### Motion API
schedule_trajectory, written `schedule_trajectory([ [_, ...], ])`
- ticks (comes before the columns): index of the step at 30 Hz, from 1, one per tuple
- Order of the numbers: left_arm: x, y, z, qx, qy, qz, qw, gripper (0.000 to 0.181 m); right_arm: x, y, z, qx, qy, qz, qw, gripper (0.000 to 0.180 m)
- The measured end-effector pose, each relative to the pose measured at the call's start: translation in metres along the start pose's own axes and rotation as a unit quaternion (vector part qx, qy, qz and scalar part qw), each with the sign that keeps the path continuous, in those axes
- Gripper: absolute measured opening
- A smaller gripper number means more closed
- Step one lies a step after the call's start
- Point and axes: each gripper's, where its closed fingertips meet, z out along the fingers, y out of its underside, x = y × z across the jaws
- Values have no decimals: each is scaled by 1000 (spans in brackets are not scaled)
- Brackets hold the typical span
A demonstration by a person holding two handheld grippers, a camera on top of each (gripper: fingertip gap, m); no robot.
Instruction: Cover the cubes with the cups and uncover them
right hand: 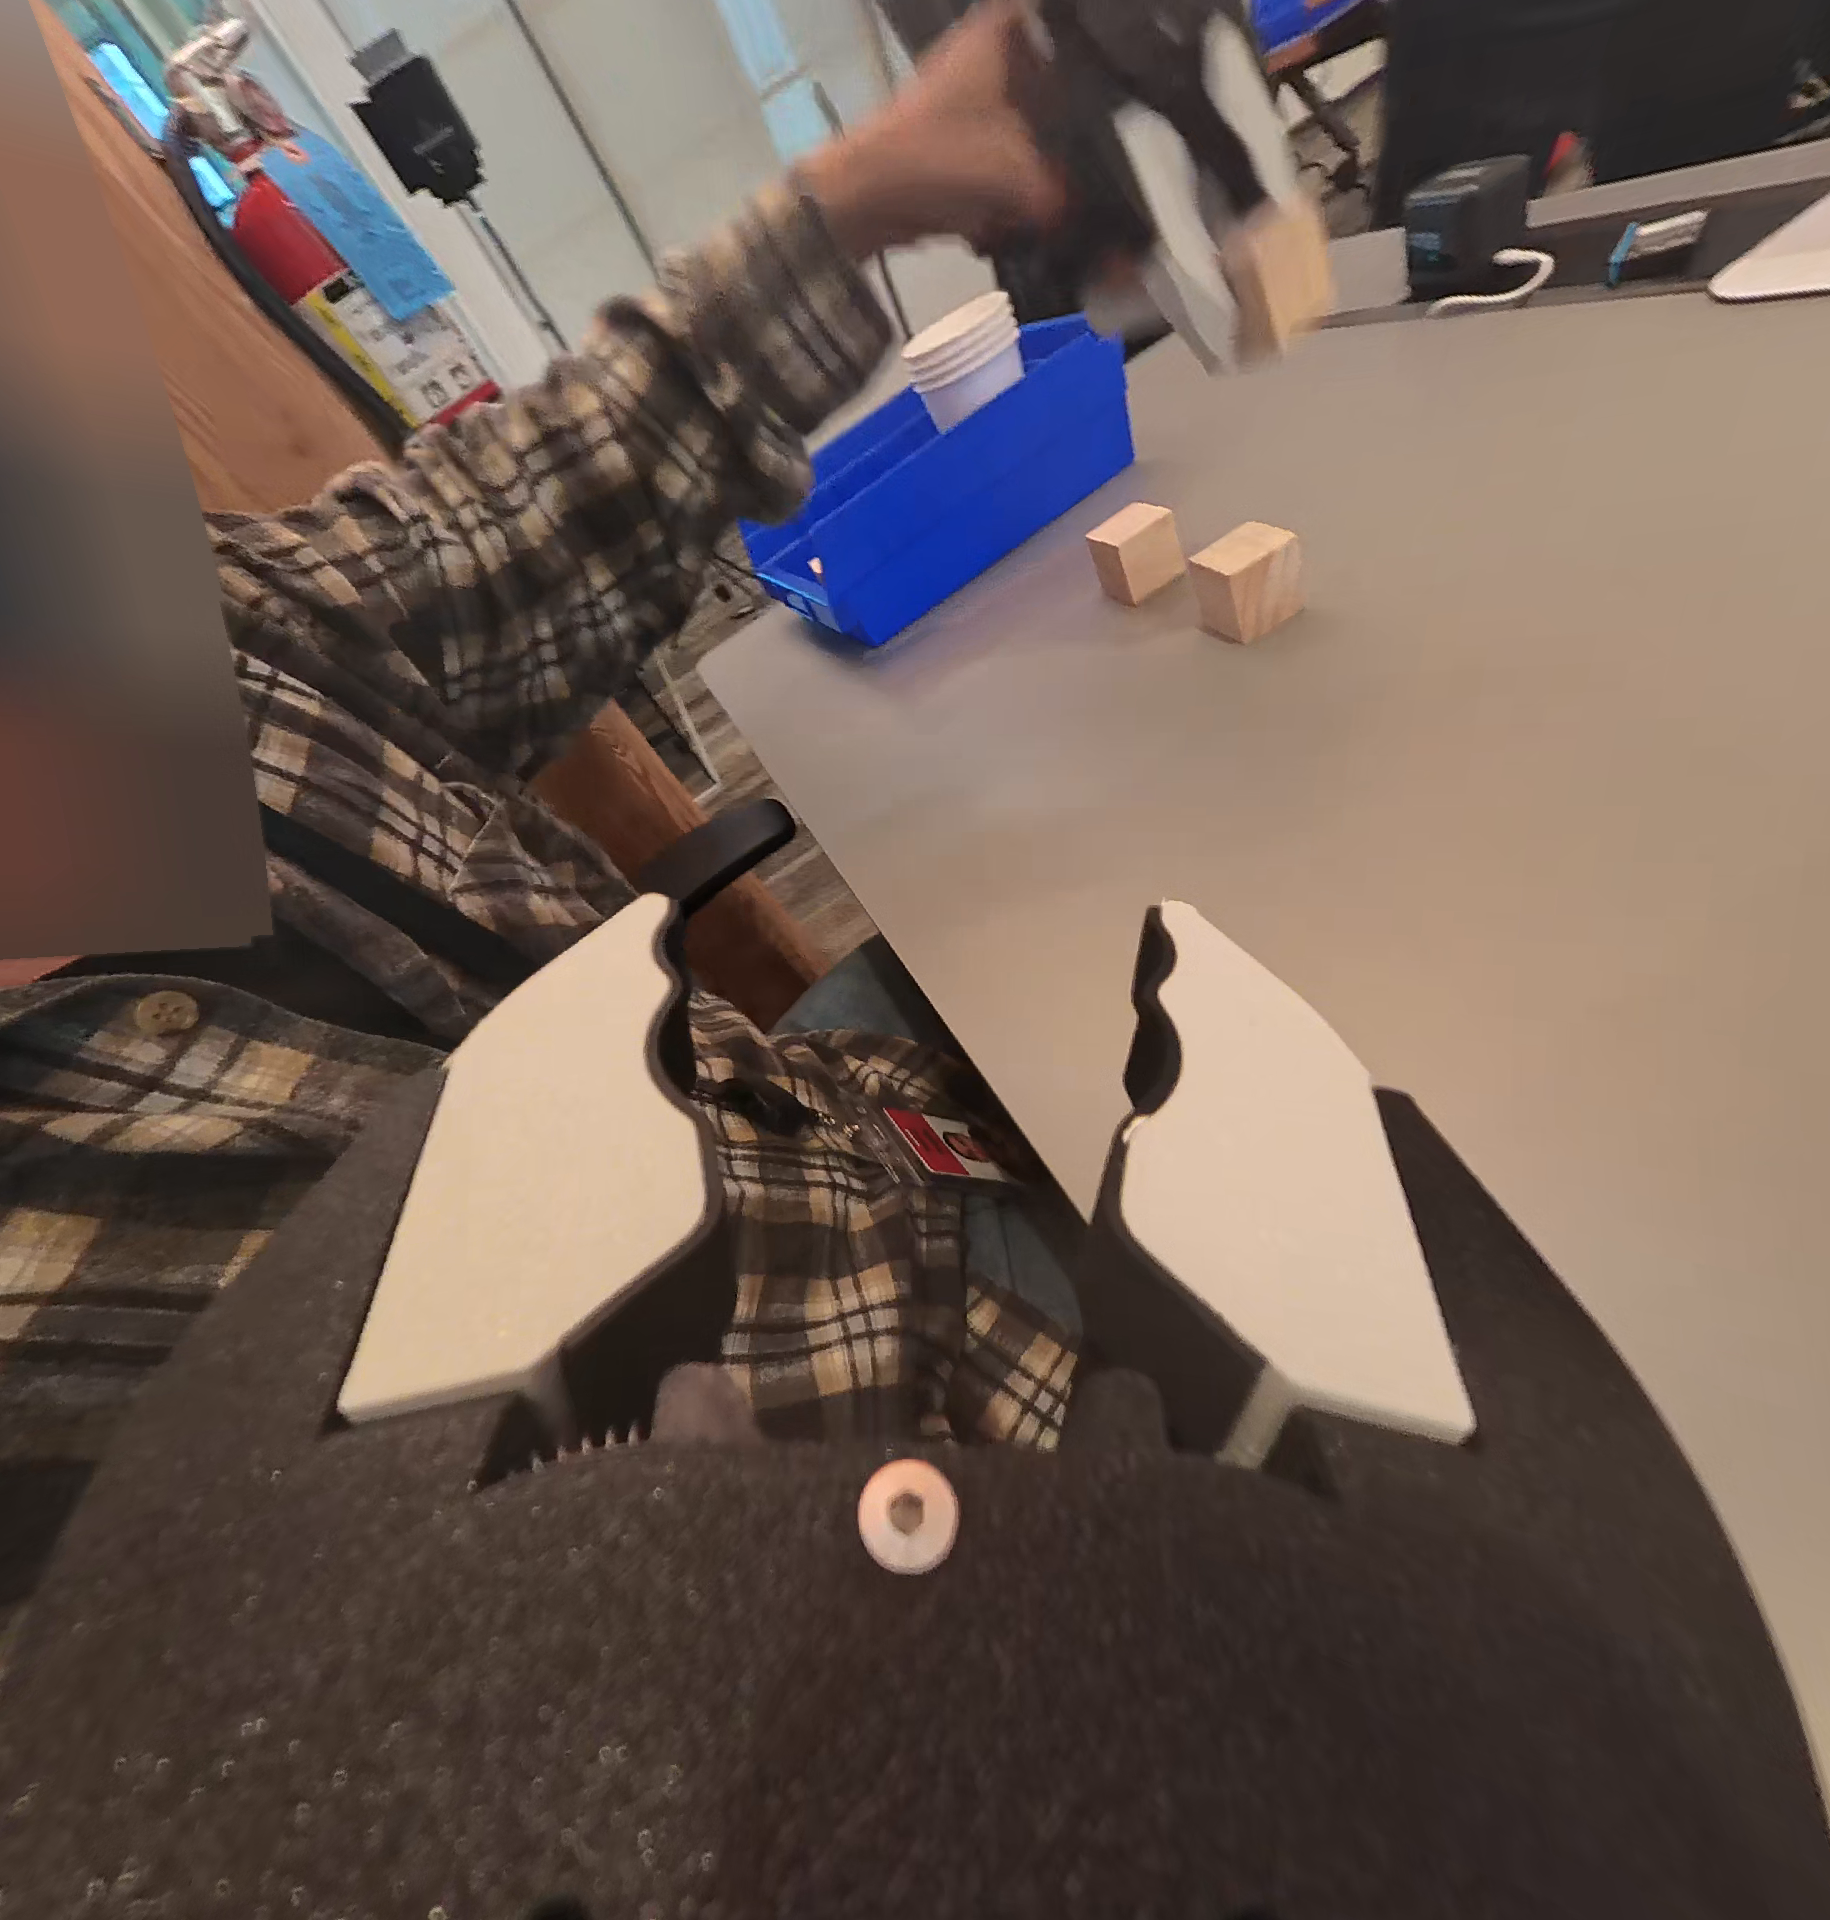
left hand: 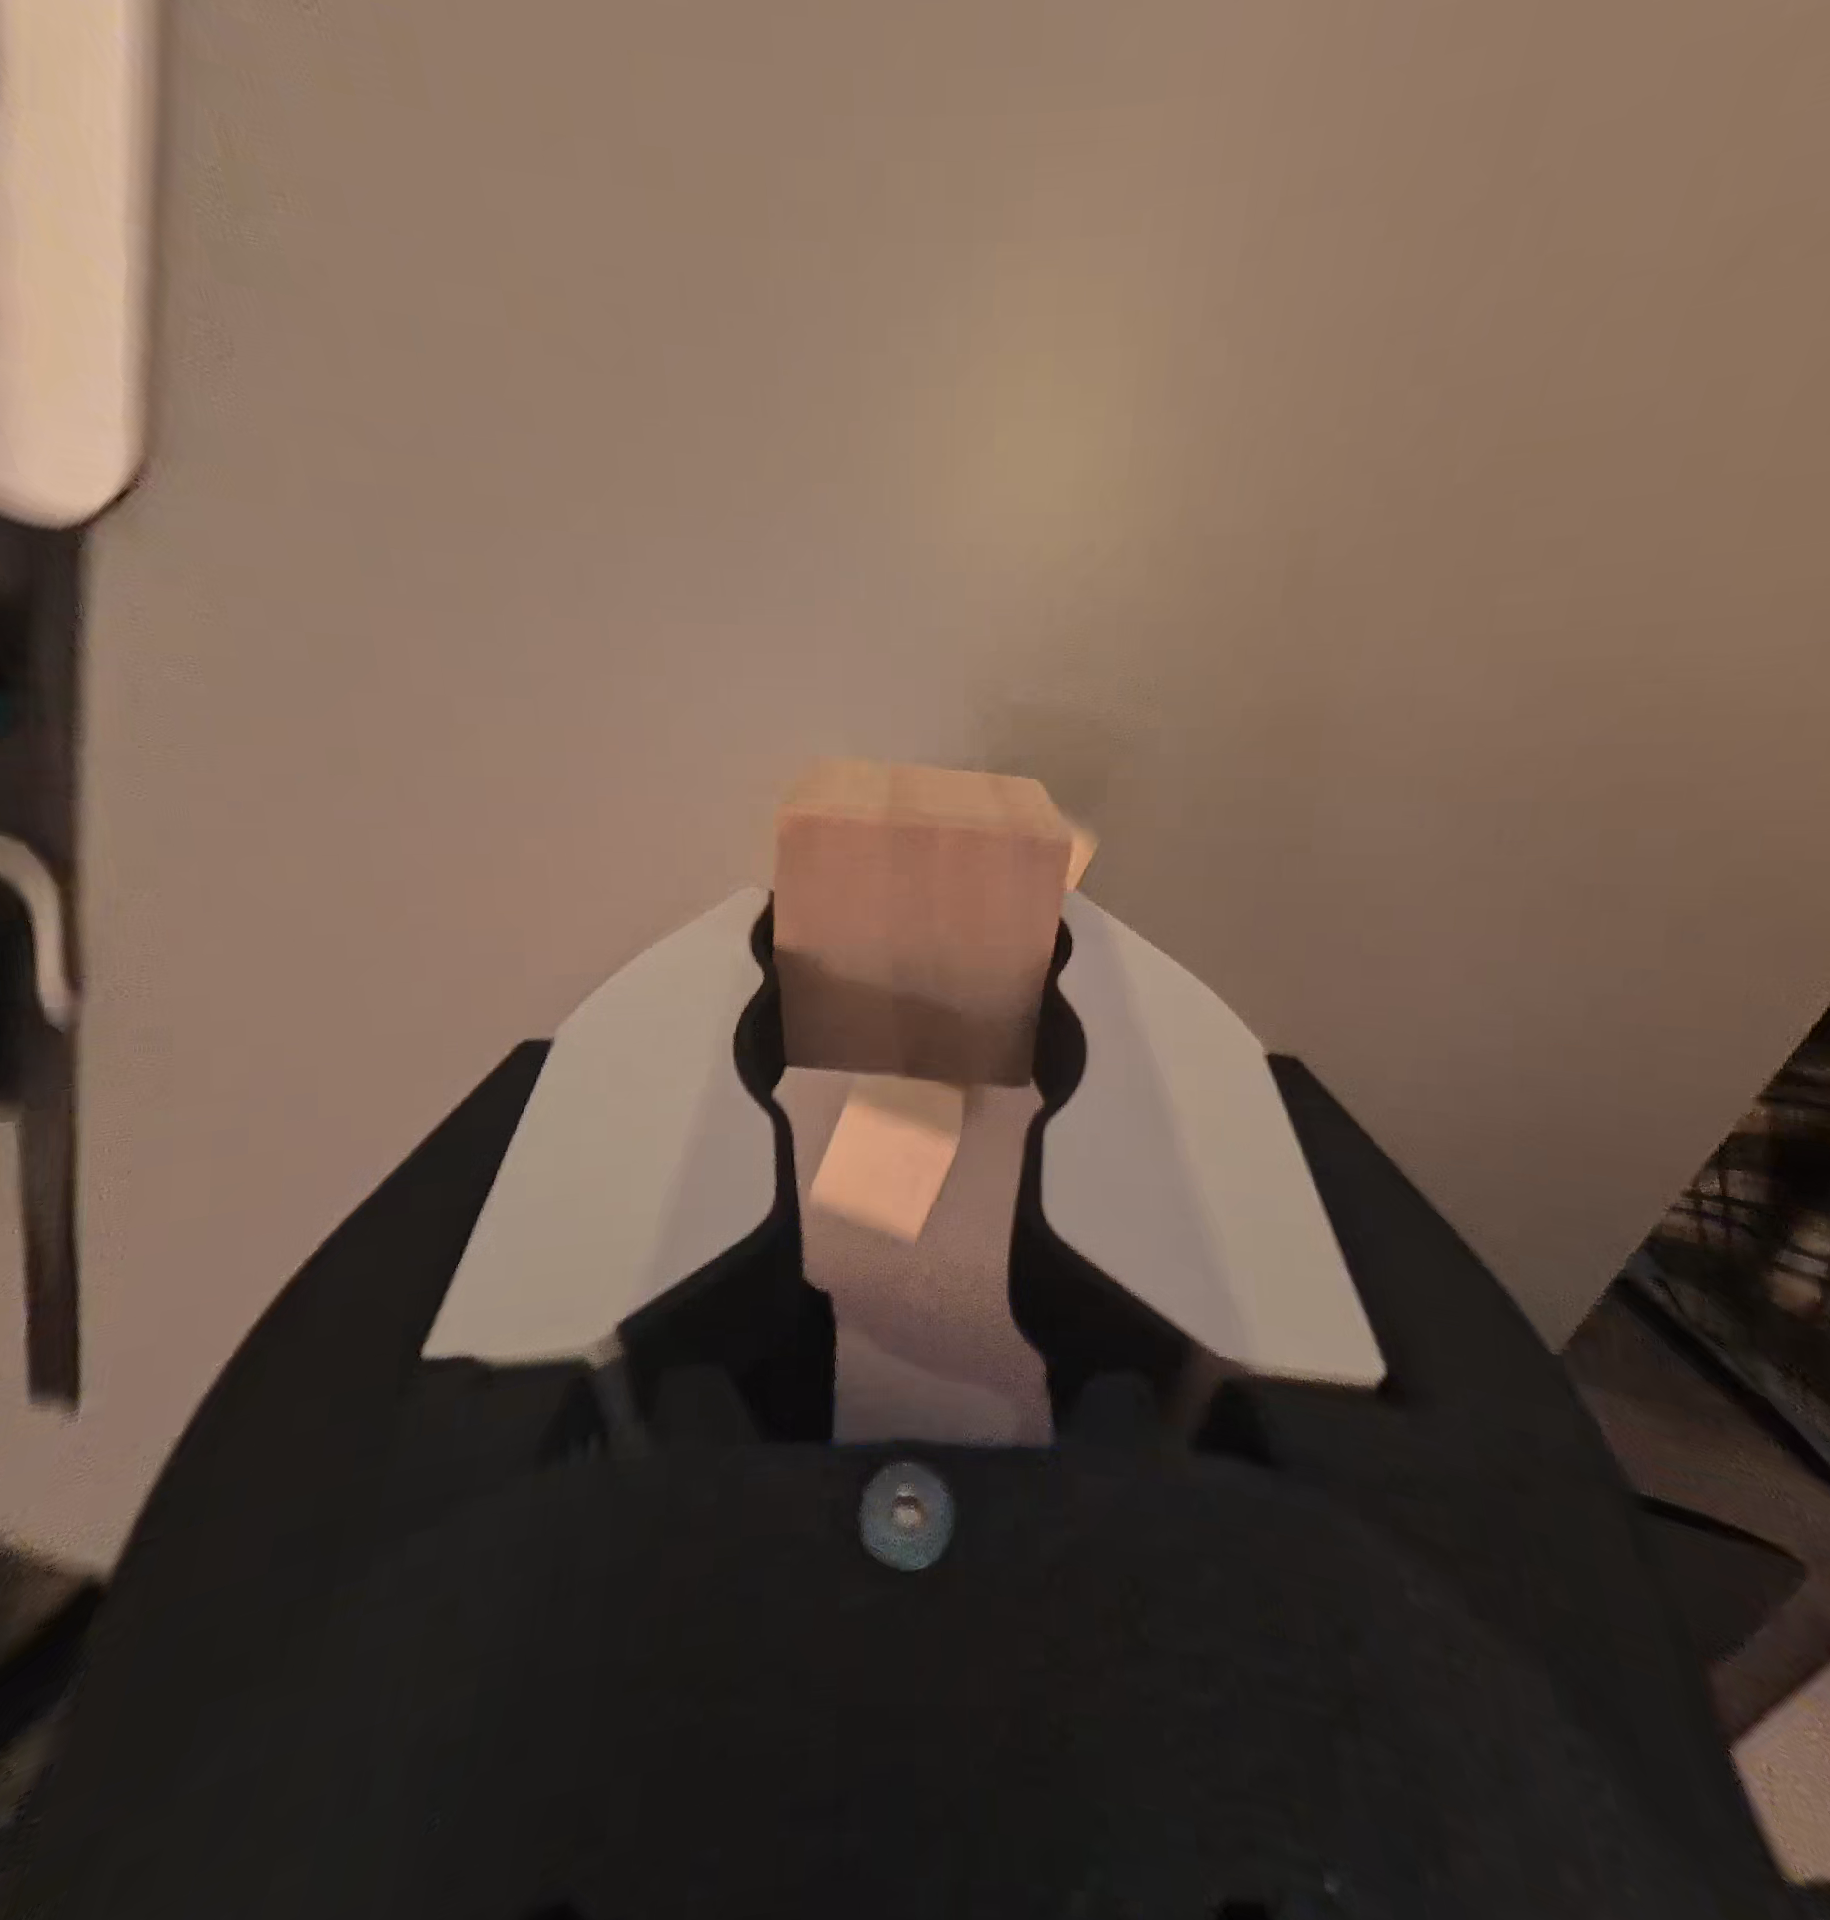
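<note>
Cube aloft, pinch looks shallow!
My left gripper clamps the wooden cube by its tips; it may slip. My right gripper gapes empty.

Open right claw beside grey table

A grey table fills the right of the right wrist view, its top smooth and evenly lit. Behind it, a wood-panelled wall carries a red fire extinguisher and a blue sheet. Pale partitions and bright windows run across the back. A dark monitor and a black device stand at the table's far edge.
</note>
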Motion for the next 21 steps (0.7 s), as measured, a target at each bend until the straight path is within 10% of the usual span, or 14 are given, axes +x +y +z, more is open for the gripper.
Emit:
schedule_trajectory([
  [7,39,-44,97,-34,68,89,993,45,4,4,-15,7,32,17,999,81],
  [21,56,-46,128,-53,72,115,989,45,12,5,-7,-3,18,21,1000,81],
])
